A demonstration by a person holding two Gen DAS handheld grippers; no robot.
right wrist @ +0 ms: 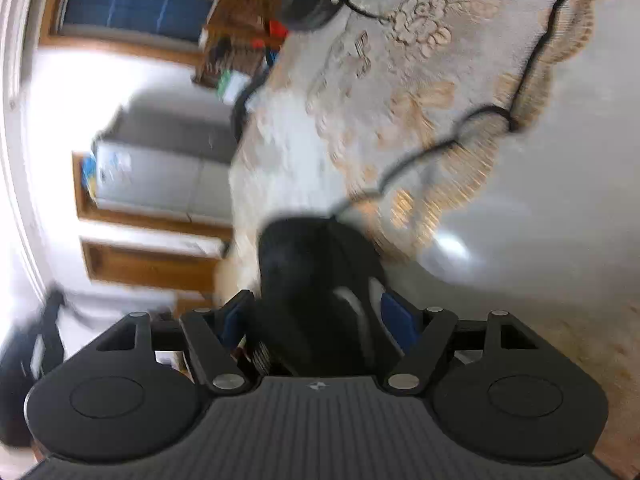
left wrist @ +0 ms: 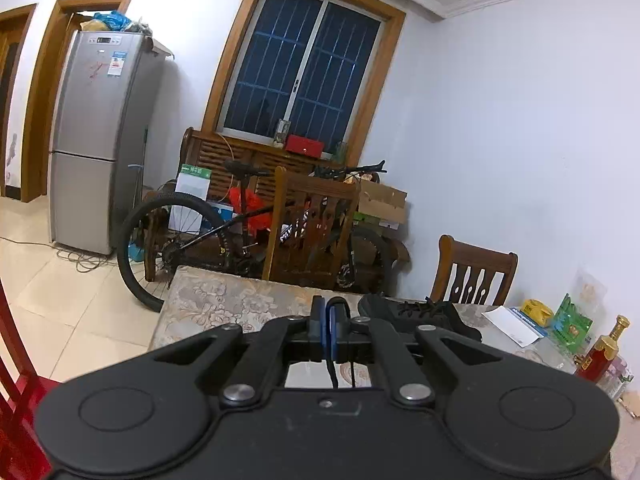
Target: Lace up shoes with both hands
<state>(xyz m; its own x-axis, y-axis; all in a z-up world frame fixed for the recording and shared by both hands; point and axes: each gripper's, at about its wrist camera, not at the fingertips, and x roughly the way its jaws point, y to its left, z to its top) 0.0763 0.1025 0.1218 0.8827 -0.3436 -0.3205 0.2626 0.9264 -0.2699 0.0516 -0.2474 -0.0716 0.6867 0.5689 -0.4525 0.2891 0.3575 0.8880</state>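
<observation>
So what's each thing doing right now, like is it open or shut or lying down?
Left hand-held gripper: shut on a black shoelace.
Shoelace: pinched between the blue pads, hanging below.
Right hand-held gripper: jaws wide around a blurred black object; grip unclear.
Black shoe: lying on the table, laced.
Window: shut, dark outside.
Fridge: doors shut.
Bottle: upright, capped.

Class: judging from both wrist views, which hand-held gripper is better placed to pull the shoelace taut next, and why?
Probably the left hand-held gripper: its blue pads are shut on the black shoelace. The right hand-held gripper straddles a black shoe, holding no lace.
</observation>
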